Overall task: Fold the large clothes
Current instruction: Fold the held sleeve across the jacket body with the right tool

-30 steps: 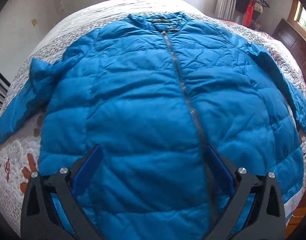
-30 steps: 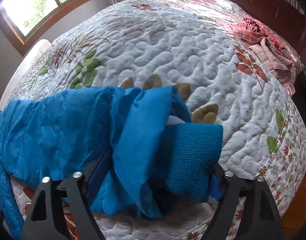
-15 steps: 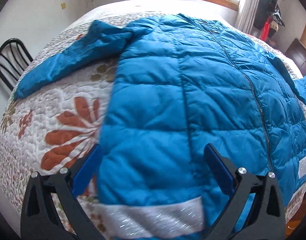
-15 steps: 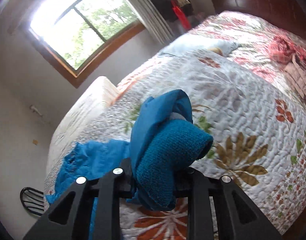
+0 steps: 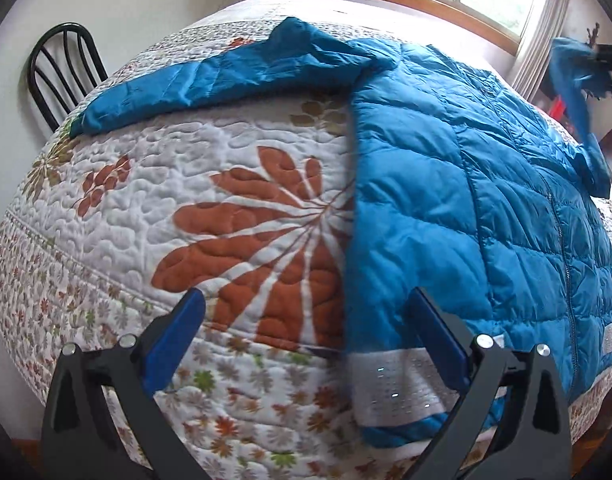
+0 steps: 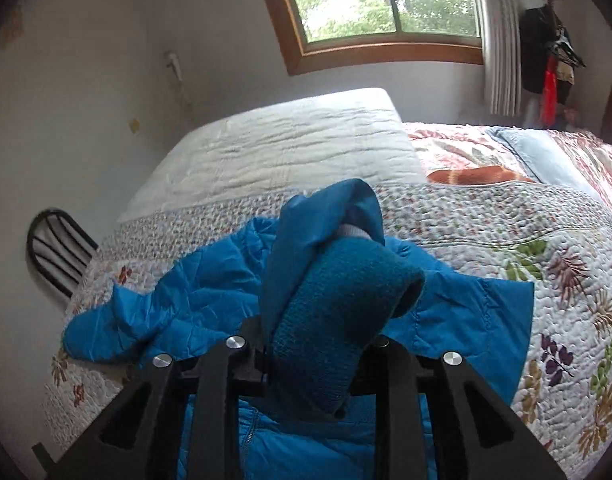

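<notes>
Right claw [image 6: 306, 364] clamped on knit cuff [image 6: 337, 320] of jacket sleeve, raised above jacket [image 5: 485, 208]. Left claw [image 5: 306, 340] wide, empty, above hem corner. Step judged: folding sleeve inward; next, lay cuff across chest, release. Jacket flat, zipped, on quilted floral bed [image 5: 186, 200]; chair [image 5: 62, 68], window [image 6: 389, 4] beyond.

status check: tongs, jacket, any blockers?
Right tongs clamped on knit cuff, sleeve lifted. Left tongs open over jacket hem. Nothing in the way.
</notes>
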Demonstrator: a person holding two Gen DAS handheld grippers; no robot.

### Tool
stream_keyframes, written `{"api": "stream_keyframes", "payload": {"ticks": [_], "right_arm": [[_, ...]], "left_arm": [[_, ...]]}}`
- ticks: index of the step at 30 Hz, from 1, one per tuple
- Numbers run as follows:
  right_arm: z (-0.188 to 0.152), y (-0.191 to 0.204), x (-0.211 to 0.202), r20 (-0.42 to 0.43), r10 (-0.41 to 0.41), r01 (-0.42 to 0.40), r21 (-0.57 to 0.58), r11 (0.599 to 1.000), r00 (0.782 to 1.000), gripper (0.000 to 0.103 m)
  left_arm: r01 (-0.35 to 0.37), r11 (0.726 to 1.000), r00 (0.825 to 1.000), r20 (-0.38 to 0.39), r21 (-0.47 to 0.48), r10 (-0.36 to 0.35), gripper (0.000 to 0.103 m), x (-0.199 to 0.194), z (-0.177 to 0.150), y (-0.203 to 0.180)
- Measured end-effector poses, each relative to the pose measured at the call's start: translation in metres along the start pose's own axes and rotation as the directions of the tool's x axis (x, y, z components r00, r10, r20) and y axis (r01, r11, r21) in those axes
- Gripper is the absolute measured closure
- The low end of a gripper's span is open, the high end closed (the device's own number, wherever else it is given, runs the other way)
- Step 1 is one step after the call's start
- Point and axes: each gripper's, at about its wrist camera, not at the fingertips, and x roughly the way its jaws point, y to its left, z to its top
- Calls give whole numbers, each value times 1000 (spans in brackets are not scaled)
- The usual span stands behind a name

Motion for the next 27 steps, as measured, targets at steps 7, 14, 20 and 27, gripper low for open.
{"api": "stream_keyframes", "payload": {"ticks": [7, 14, 20, 27], "right_arm": [[-40, 55, 101, -249, 67, -94, -97, 991, 966, 58], [-35, 36, 60, -163, 314, -316, 16, 949, 935, 36], [-43, 81, 86, -248, 203, -240, -127, 963, 947, 25], [-65, 135, 146, -294, -81, -23, -334, 942, 952, 57]], "left_arm": [[14, 1000, 1000, -5, -6, -14, 3, -3, 0, 21], [-31, 998, 999, 12, -47, 32, 3, -2, 1, 49], [-89, 992, 996, -9, -90, 88, 3, 4, -2, 71], [-97, 988, 995, -41, -124, 93, 3, 14, -4, 84]]}}
